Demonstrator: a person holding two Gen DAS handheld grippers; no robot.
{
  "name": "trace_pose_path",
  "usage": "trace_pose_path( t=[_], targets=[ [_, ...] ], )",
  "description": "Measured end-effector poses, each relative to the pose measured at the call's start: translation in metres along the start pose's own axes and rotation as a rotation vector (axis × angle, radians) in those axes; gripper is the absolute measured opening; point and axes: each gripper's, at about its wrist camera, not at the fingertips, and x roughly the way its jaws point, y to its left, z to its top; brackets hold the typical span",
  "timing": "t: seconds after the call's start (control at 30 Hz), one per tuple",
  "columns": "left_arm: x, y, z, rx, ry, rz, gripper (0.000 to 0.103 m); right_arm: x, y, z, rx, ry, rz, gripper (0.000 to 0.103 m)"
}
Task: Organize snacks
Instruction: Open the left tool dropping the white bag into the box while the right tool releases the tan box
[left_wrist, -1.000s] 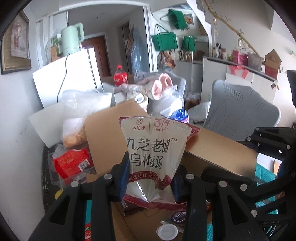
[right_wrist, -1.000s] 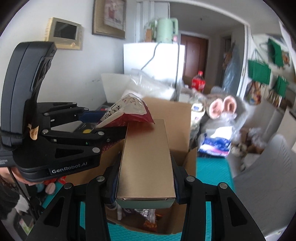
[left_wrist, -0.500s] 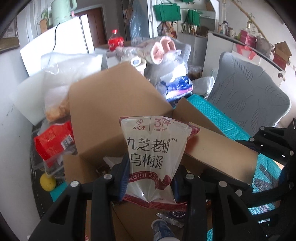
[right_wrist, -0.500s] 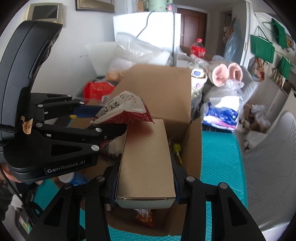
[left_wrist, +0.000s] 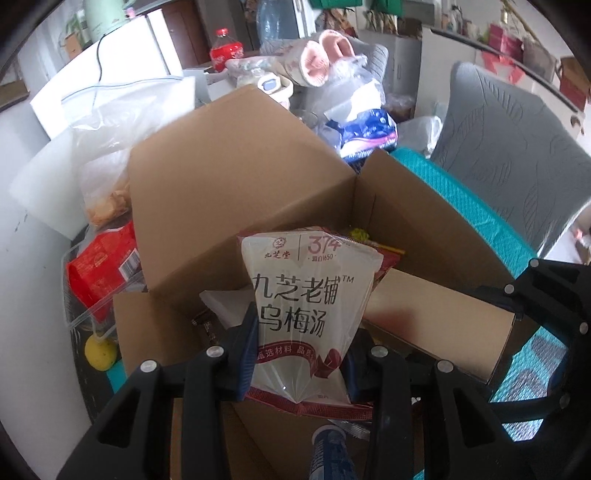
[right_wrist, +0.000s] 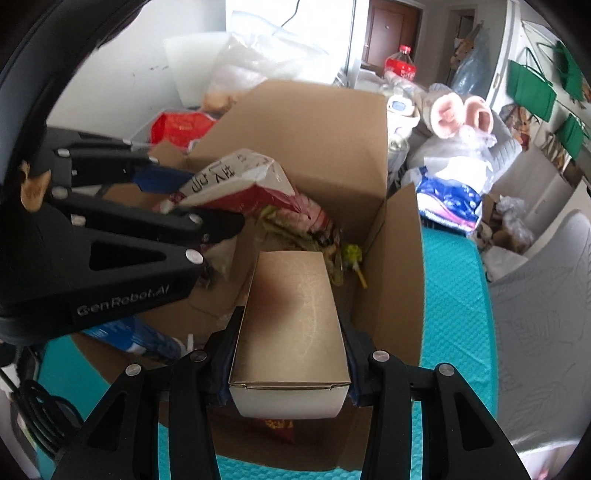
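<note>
My left gripper (left_wrist: 299, 347) is shut on a white and dark red snack pouch (left_wrist: 310, 299) with Chinese print, held over the open cardboard box (left_wrist: 236, 177). My right gripper (right_wrist: 291, 354) is shut on a long gold carton (right_wrist: 291, 325), also held over the box (right_wrist: 314, 125). The pouch (right_wrist: 232, 181) and the left gripper's black body (right_wrist: 110, 236) show at the left of the right wrist view. The gold carton (left_wrist: 436, 317) shows at the right of the left wrist view. Several snack packets (right_wrist: 295, 221) lie in the box bottom.
The box stands on a teal mat (right_wrist: 454, 295). A clear tray with a red packet (left_wrist: 99, 273) and a yellow ball (left_wrist: 99, 354) are left of the box. Plastic bags (left_wrist: 103, 147), a cola bottle (right_wrist: 400, 66) and a grey chair (left_wrist: 517, 140) surround it.
Both grippers have tilted down and moved forward over the box, each still holding its item. The inside of the box has come into view.
</note>
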Motion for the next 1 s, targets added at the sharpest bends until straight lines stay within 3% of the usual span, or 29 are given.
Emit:
trace_pose_path(
  t=[0.3, 0.4, 0.57, 0.63, 0.7, 1.0],
  targets=[
    [0.011, 0.006, 0.001, -0.058, 0.076, 0.006, 0.038, -0.002, -0.002, -0.008, 0.016, 0.005, -0.026, 0.05],
    [0.006, 0.009, 0.002, -0.079, 0.068, 0.027, 0.039, -0.008, -0.005, -0.009, 0.028, 0.006, -0.035, 0.063],
    [-0.004, 0.009, 0.007, -0.083, 0.052, 0.041, 0.041, -0.018, -0.009, -0.009, 0.047, -0.008, -0.039, 0.063],
    [-0.009, 0.007, 0.007, -0.081, 0.042, 0.027, 0.049, -0.023, -0.01, -0.008, 0.049, -0.013, -0.043, 0.063],
    [-0.013, 0.004, 0.008, -0.086, 0.035, 0.022, 0.078, -0.029, -0.01, -0.008, 0.044, -0.017, -0.048, 0.063],
    [-0.048, -0.001, 0.012, -0.09, -0.052, 0.046, 0.081, -0.06, -0.014, -0.008, 0.046, -0.071, -0.111, 0.063]
  ],
)
